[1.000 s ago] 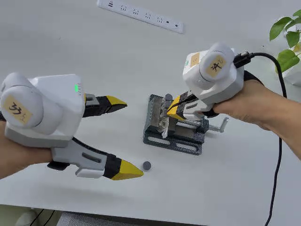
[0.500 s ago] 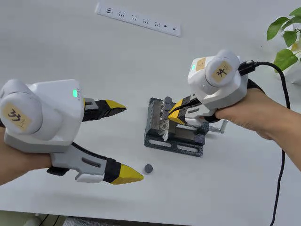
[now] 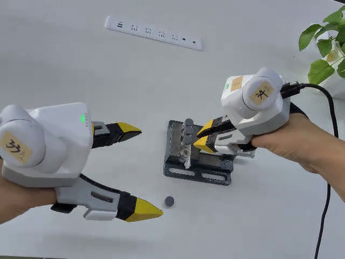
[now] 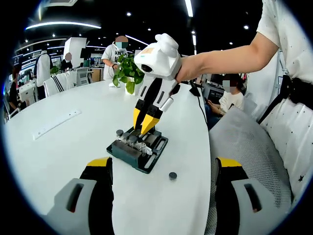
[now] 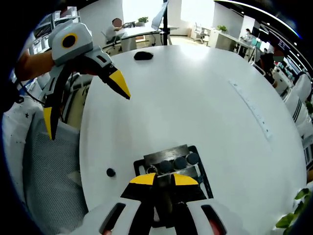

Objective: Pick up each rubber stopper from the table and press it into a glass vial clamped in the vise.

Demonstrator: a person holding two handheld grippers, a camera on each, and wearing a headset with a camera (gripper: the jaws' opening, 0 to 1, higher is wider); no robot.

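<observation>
On the left of the round white table [image 3: 81, 65], the left gripper [image 3: 151, 170] hangs above the surface with its yellow-tipped jaws spread wide and nothing between them. In the left gripper view the two jaws rise at the bottom corners, with bare table between them.

Just right of its near jaw tip lies a small dark grey rubber stopper [image 3: 169, 201]. It rests alone on the table, apart from the jaw and a little nearer than the vise. The same stopper lies to the right of the vise in the left gripper view [image 4: 172, 175].

At the far side, left of centre, a long white power strip [image 3: 153, 32] lies flat.

In the middle stands the small dark metal vise [image 3: 199, 174], with a row of clear glass vials [image 3: 186, 141] clamped upright in it. In the right gripper view three of them carry dark stoppers [image 5: 180, 162]; the near end of the row shows bare glass.

The right gripper [image 3: 200, 138] hovers just over the vise from the right. Its yellow-tipped jaws are drawn almost together and hold nothing that can be seen, with the tips beside the vial row.

A black cable [image 3: 329, 162] trails from that gripper down the right edge, and a leafy green plant [image 3: 323, 48] stands at the far right corner.
</observation>
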